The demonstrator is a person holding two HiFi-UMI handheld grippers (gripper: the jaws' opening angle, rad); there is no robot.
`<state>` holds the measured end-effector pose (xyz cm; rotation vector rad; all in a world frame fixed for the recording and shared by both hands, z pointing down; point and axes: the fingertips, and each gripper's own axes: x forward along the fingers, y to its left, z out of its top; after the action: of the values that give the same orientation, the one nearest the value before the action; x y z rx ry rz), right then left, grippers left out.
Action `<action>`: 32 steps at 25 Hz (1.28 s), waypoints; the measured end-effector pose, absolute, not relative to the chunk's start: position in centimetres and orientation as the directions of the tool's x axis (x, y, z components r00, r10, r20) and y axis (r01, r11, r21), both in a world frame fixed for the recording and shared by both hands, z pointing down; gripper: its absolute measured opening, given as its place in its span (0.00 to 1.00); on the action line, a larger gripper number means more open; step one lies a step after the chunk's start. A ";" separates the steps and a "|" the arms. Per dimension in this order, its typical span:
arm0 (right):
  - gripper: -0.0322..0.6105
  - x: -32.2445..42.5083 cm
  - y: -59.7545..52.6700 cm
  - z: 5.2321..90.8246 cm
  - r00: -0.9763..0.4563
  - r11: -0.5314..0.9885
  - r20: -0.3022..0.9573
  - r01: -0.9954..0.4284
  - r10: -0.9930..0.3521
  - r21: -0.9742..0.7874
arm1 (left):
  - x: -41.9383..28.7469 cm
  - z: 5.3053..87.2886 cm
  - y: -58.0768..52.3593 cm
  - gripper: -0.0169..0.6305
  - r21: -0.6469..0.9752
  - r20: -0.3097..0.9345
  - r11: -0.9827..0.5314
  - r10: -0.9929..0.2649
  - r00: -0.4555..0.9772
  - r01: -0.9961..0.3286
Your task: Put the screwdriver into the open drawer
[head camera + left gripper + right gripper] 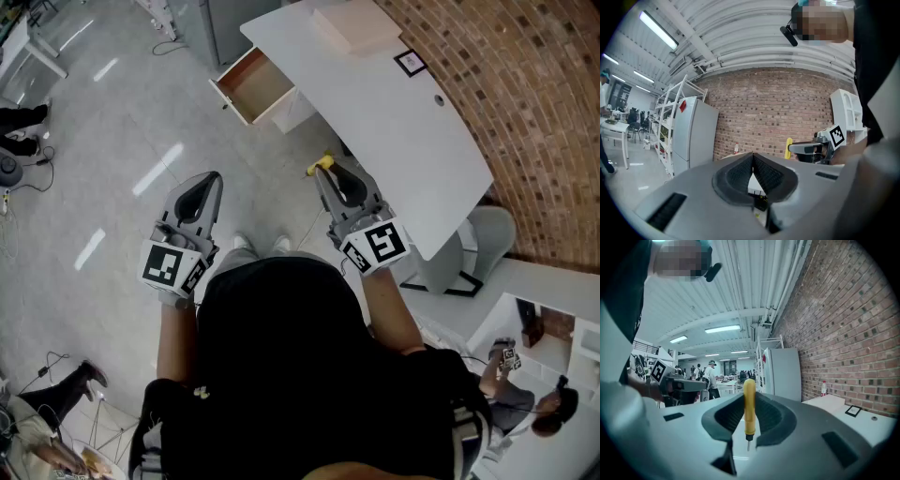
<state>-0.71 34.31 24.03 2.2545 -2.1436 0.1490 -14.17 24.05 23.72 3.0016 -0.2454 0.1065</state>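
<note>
A screwdriver (749, 405) with a yellow handle stands upright between the jaws of my right gripper (749, 397), its thin metal tip pointing down. In the head view the yellow handle (322, 164) sticks out of the right gripper (325, 176), which I hold beside the white table's near edge. The open drawer (255, 84), wooden inside and holding nothing that shows, juts from under the table's far end, ahead of both grippers. My left gripper (212, 182) is shut on nothing, over the floor. Its pads (761, 172) meet in the left gripper view, where the right gripper (812, 149) shows too.
The white table (394, 112) runs along the brick wall (525, 112) at the right, with a flat box (356, 26) and a small marker tag (411, 62) on it. A grey cabinet (693, 136) and shelving stand further off. People stand at desks (710, 376) far off.
</note>
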 end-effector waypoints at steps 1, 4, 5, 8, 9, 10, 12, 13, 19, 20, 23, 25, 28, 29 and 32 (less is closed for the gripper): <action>0.17 -0.7 34.0 24.1 0.053 -0.058 0.091 -0.997 -0.994 -0.055 | -14.3 23.6 23.8 0.03 0.121 0.080 -0.980 -0.150 0.985 -0.159; 0.17 -0.8 33.0 24.3 0.067 -0.073 0.101 -0.995 -0.993 -0.064 | -14.7 23.8 22.7 0.03 0.112 0.091 -0.984 -0.127 0.988 -0.137; 0.17 -1.0 32.5 24.4 0.070 -0.076 0.103 -0.995 -0.992 -0.062 | -14.8 24.0 22.3 0.03 0.116 0.101 -0.985 -0.119 0.988 -0.130; 0.17 -1.2 31.2 24.6 0.076 -0.082 0.109 -0.995 -0.991 -0.052 | -15.2 24.5 21.0 0.03 0.163 0.113 -0.980 -0.099 0.989 -0.117; 0.17 -1.3 30.9 24.7 0.080 -0.086 0.110 -0.995 -0.991 -0.051 | -15.3 24.6 20.5 0.03 0.179 0.101 -0.977 -0.096 0.990 -0.113; 0.17 -1.3 30.5 24.8 0.085 -0.092 0.111 -0.994 -0.990 -0.052 | -15.4 24.6 20.0 0.03 0.189 0.088 -0.976 -0.094 0.992 -0.109; 0.17 -1.4 29.7 24.9 0.097 -0.103 0.112 -0.993 -0.989 -0.056 | -15.7 24.7 19.0 0.03 0.202 0.077 -0.974 -0.091 0.993 -0.105; 0.17 -1.5 29.2 24.9 0.102 -0.109 0.114 -0.993 -0.988 -0.054 | -15.9 24.8 18.5 0.03 0.205 0.073 -0.973 -0.090 0.993 -0.104; 0.17 -1.8 26.3 24.4 0.143 -0.147 0.128 -0.989 -0.981 -0.024 | -17.4 25.3 15.1 0.03 0.234 0.057 -0.967 -0.084 0.995 -0.096; 0.17 -1.8 25.7 24.4 0.146 -0.150 0.129 -0.989 -0.981 -0.021 | -17.6 25.5 14.5 0.03 0.234 0.058 -0.968 -0.082 0.995 -0.093; 0.17 -2.0 24.0 24.7 0.149 -0.150 0.136 -0.989 -0.980 -0.004 | -18.1 26.1 12.6 0.03 0.226 0.062 -0.970 -0.082 0.995 -0.094; 0.17 -1.8 23.2 24.8 0.148 -0.149 0.143 -0.989 -0.979 0.000 | -18.2 26.3 11.6 0.03 0.229 0.061 -0.968 -0.095 0.994 -0.107; 0.17 -1.3 21.9 25.2 0.138 -0.141 0.150 -0.990 -0.979 -0.010 | -18.2 26.8 10.4 0.03 0.249 0.065 -0.959 -0.121 0.991 -0.133; 0.17 -1.1 21.4 25.4 0.133 -0.137 0.151 -0.991 -0.980 -0.013 | -18.1 27.0 9.9 0.03 0.255 0.068 -0.957 -0.127 0.990 -0.141; 0.17 0.1 19.3 25.9 0.112 -0.117 0.151 -0.993 -0.982 -0.020 | -17.2 27.6 8.4 0.03 0.264 0.079 -0.951 -0.145 0.986 -0.161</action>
<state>0.08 19.30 25.87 2.2770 -2.0281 0.1934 -17.21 8.44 27.61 2.8585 -0.2237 0.0845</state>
